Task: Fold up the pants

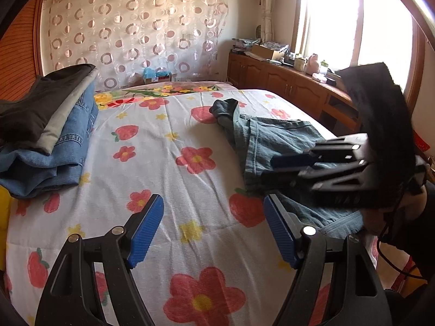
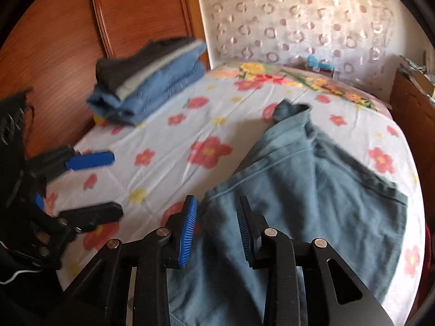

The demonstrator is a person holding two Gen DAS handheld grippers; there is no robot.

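A pair of grey-blue jeans [image 2: 320, 190] lies crumpled on the flowered bed sheet [image 2: 174, 141], one end bunched toward the headboard. They also show in the left wrist view [image 1: 274, 141] at the right. My left gripper [image 1: 213, 231] is open and empty above bare sheet, left of the jeans. It appears in the right wrist view [image 2: 108, 184] at the left. My right gripper [image 2: 216, 233] is open with its fingers over the near edge of the jeans. It shows in the left wrist view [image 1: 274, 168], above the jeans.
A stack of folded pants [image 1: 46, 138] sits at the bed's left side by the wooden wardrobe [image 2: 68, 40]; it shows in the right wrist view [image 2: 146, 87] too. A wooden cabinet [image 1: 285, 84] with clutter runs under the window on the right. A patterned curtain [image 1: 136, 32] hangs behind.
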